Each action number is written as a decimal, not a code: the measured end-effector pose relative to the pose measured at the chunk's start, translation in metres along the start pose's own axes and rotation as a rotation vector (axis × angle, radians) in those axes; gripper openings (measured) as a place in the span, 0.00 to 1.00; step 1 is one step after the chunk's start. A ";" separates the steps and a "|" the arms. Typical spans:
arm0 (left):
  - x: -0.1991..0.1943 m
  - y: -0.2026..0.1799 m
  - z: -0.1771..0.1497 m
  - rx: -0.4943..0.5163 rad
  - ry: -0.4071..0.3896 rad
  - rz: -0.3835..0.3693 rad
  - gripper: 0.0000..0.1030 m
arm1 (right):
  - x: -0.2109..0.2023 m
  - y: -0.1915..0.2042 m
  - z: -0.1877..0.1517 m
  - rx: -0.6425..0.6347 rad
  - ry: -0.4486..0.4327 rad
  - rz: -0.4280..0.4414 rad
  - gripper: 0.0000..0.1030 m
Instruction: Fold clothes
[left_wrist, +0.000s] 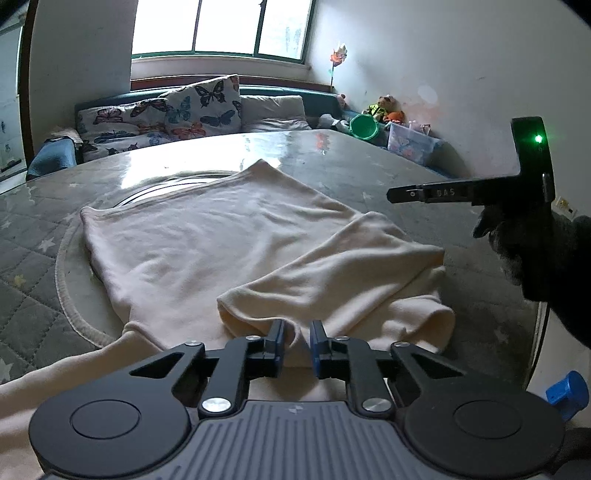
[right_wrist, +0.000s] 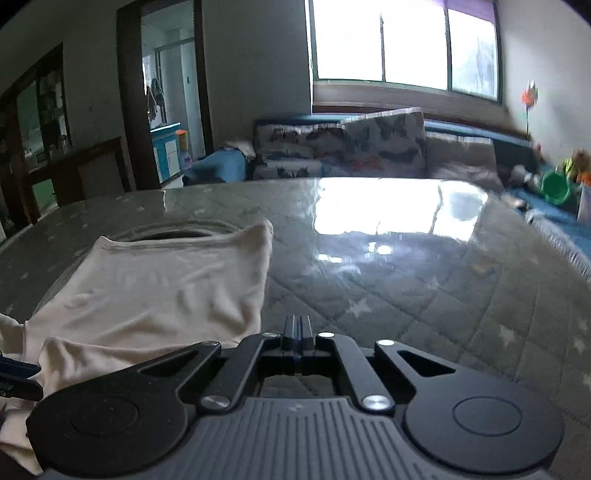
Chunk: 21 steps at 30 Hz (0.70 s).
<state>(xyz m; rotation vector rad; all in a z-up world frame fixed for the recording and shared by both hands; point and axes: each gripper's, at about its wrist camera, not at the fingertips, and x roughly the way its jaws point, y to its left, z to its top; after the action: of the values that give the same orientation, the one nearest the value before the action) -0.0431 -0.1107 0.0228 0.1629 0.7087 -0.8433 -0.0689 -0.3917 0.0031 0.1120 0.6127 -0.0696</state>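
My left gripper (left_wrist: 297, 334) sits narrowly parted at the folded sleeve's edge of the cream shirt (left_wrist: 207, 229), six o'clock on the table (left_wrist: 369, 162). My right gripper (right_wrist: 297, 326), fingers pressed together on nothing, hovers off at three o'clock.

1. Cream-coloured garment (left_wrist: 207, 236), soft knit, plain, no print visible.
2. Spread mostly flat on the table, body panel running from centre toward 11 o'clock in the left wrist view, lightly wrinkled.
3. Far hem edge straight, with one corner peaking at 12 o'clock and the other at 9 o'clock.
4. Sleeve (left_wrist: 332, 273) folded over the body, lying diagonally from 3 o'clock down toward 6 o'clock, cuff end open and rounded.
5. Second bunched fold beneath that sleeve at 4 o'clock.
6. More of the same cloth trailing off the near edge at 7 o'clock.
7. In the right wrist view, same garment (right_wrist: 155, 291) at 9 o'clock, right side edge straight.
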 end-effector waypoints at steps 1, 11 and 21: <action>-0.001 0.001 0.000 -0.005 0.002 0.000 0.16 | -0.001 -0.002 0.000 0.007 0.012 0.028 0.01; -0.003 0.002 -0.001 -0.018 0.006 0.021 0.20 | 0.013 0.008 -0.011 0.038 0.079 0.161 0.09; 0.003 0.002 -0.001 0.007 -0.007 0.061 0.11 | 0.017 -0.009 -0.013 0.085 0.062 0.096 0.16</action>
<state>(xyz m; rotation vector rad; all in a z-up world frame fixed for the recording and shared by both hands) -0.0411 -0.1112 0.0194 0.1867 0.6910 -0.7883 -0.0634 -0.3998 -0.0174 0.2261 0.6655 0.0007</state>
